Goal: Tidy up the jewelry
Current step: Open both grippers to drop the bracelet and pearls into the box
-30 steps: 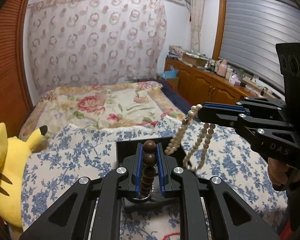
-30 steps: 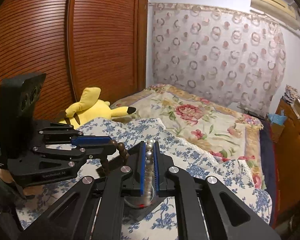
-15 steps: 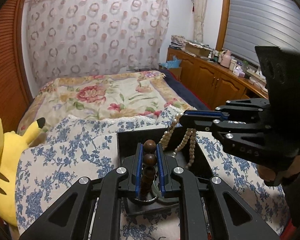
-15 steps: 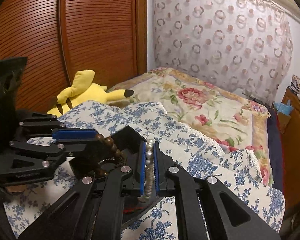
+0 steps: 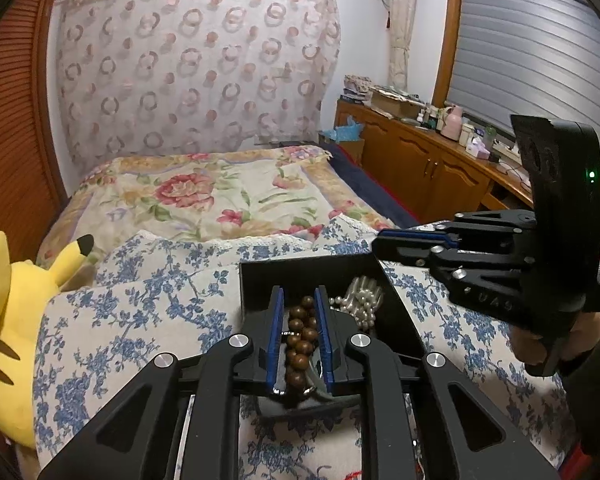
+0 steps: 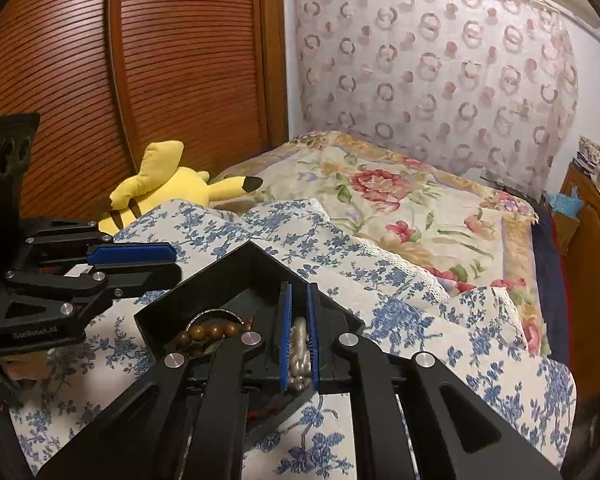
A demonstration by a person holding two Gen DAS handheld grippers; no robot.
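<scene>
A black open box (image 5: 300, 276) sits on the blue-flowered cloth on the bed; it also shows in the right wrist view (image 6: 236, 268). A brown wooden bead string (image 5: 299, 340) and a white pearl string (image 5: 362, 300) lie inside it. My left gripper (image 5: 299, 300) is open just above the box, with the brown beads lying loose between its fingers. My right gripper (image 6: 297, 300) is open over the box, with the pearl string (image 6: 299, 346) lying below between its fingers. The brown beads (image 6: 214, 330) lie to its left.
A yellow plush toy (image 5: 8, 320) lies at the left edge of the bed, by the wooden wardrobe (image 6: 120, 80). A flowered bedspread (image 5: 204, 196) covers the far bed. A wooden cabinet (image 5: 432, 168) with clutter runs along the right wall.
Both grippers came down over the black box and opened. The brown beads and the pearls, held hanging before, now lie inside the box.
</scene>
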